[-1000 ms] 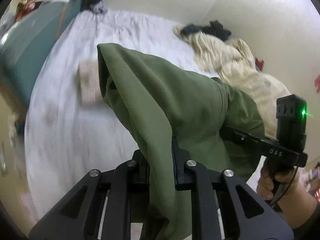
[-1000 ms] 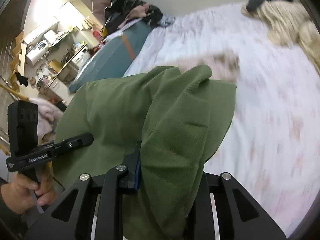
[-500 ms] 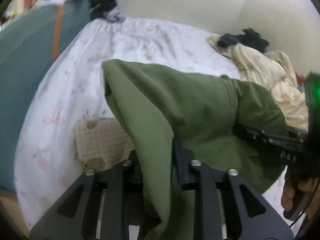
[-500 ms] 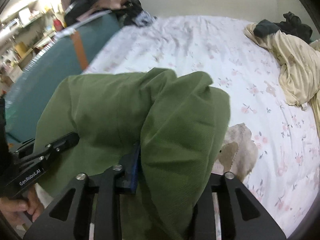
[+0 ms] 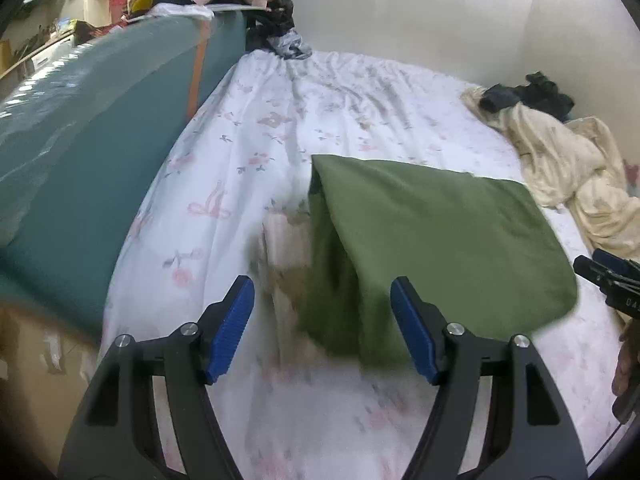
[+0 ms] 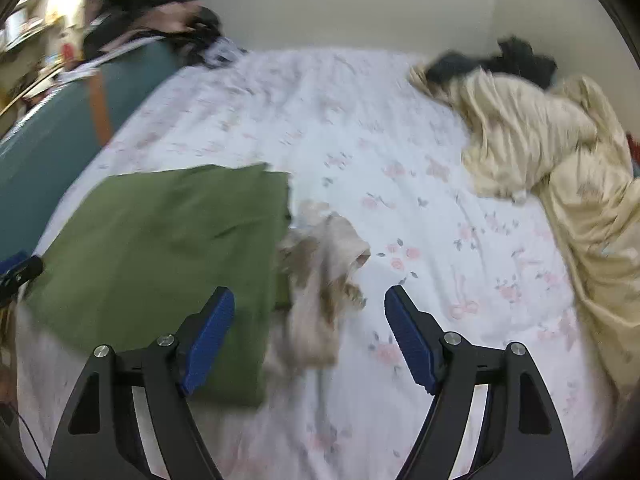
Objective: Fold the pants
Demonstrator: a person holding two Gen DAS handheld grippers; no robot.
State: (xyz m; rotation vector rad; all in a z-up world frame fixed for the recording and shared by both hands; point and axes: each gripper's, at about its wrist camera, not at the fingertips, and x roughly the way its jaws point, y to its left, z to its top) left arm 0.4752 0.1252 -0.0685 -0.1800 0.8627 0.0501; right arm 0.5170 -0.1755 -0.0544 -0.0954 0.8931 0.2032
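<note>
Pale walls meet in a corner behind a bed [image 5: 348, 92] covered by a white sheet with pink flowers. Along the bed's left edge stands a teal headboard-like panel [image 5: 80, 152] with an orange strap, and clothes are piled on top of it at the far left corner. A cream blanket [image 6: 560, 168] lies bunched along the right edge, with dark clothing [image 6: 516, 60] at its far end by the wall.

Both grippers hover above the near part of the bed, pointing toward the far wall. The left gripper [image 5: 322, 328] has its blue-padded fingers spread wide and holds nothing. The right gripper [image 6: 310, 336] is likewise spread wide and empty; in the left view its tip [image 5: 608, 276] shows at the right edge, with part of the person's hand below it.

The green pants [image 5: 432, 248] lie folded on the sheet near the bed's middle, free of both grippers. In the left view their near left part is blurred and seems to hang or sag, so I cannot tell whether it lies fully flat. A crumpled beige cloth [image 6: 320, 280] with brown patches lies just beside the pants; whether the pants overlap it is unclear.
</note>
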